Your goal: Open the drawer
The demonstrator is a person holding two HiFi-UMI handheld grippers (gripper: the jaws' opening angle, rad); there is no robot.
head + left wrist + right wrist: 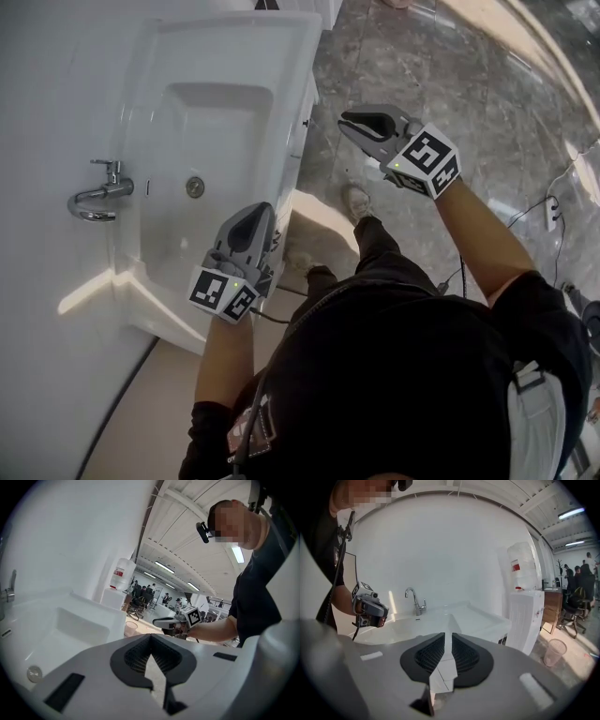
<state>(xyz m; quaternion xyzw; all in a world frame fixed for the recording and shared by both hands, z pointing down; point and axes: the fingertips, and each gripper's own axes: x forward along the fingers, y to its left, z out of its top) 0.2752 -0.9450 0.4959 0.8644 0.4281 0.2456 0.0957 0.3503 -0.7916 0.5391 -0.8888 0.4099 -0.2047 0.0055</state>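
I see L gripper [260, 210] shut, R gripper [345, 124] a crack apart, both empty; vanity drawer front [303, 131], edge-on ahead of R fingers [368, 116], faces them, long axis crosswise.

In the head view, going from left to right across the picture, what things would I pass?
First the chrome curved faucet → round metal sink drain → left gripper → right gripper → white socket box with its cable on the grey marble floor.
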